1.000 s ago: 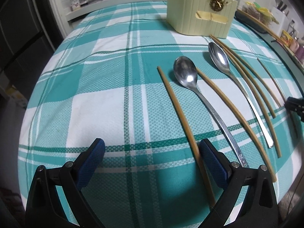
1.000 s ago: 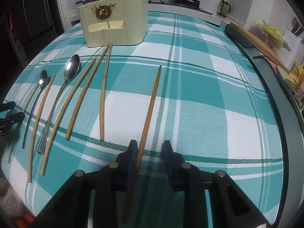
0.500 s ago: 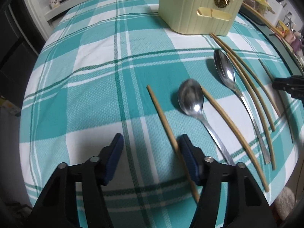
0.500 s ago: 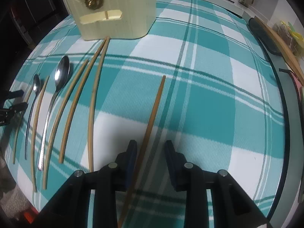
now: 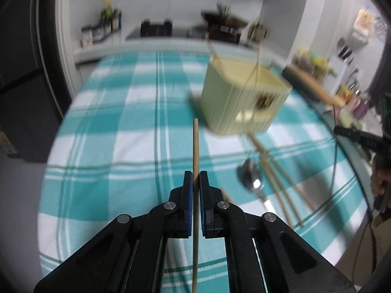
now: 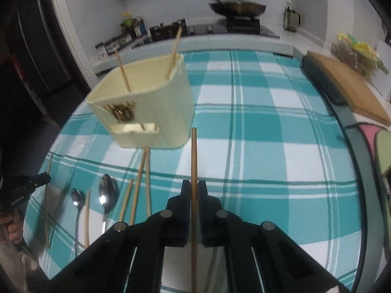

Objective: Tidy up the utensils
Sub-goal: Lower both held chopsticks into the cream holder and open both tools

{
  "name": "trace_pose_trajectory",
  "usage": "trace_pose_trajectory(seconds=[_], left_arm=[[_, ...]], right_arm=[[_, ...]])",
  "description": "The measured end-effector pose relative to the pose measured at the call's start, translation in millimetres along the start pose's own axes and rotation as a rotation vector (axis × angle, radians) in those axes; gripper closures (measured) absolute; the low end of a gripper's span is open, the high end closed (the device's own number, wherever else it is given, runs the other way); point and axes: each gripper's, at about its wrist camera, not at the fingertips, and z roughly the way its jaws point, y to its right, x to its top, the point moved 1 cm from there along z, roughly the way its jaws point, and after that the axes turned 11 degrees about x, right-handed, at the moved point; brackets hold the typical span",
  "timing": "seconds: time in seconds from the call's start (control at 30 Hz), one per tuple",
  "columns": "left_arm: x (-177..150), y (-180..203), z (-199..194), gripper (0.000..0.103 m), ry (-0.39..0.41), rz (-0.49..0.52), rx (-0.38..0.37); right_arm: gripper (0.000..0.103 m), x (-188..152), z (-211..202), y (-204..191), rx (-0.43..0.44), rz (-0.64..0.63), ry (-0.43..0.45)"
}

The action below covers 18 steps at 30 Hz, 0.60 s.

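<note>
My left gripper is shut on a pale wooden chopstick, held above the checked cloth and pointing toward the cream utensil holder. My right gripper is shut on a darker chopstick, also lifted, its tip near the holder. Two chopsticks stand inside the holder. Two spoons and several chopsticks lie on the cloth in front of the holder. The right gripper shows at the right edge of the left wrist view; the left gripper shows at the left edge of the right wrist view.
A teal and white checked cloth covers the table. A wooden cutting board lies at the right edge. A counter behind holds a pan on a stove and jars.
Both grippers closed on their chopsticks and lifted them off the cloth. Both now point toward the holder, and the views tilted up toward the kitchen counter.
</note>
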Motion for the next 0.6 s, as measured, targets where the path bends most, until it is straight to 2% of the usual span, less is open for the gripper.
trace_pose_trajectory(seconds=[0.17,0.37,0.47,0.6], left_arm=[[15.4,-4.6,-55.8,0.1,0.152,-0.018,-0.067],[26.1,2.3,-79.8,0.1,0.228,-0.015,-0.094],[31.4,6.4,-93.7,0.1,0.252,-0.003,-0.11],[39.9,12.1,-91.8,0.1,0.221,0.024,-0.147]], right_arm=[[0.097,3.1,-66.6,-30.2,-0.003,-0.113,0.16],[0.097,9.1,-94.2,-42.8,-0.006,-0.121,0.278],[0.098,17.7,-102.9,-47.4,0.008,-0.127,0.301],[0.098,33.4,-100.2,-44.7,0.042,-0.106,0.256]])
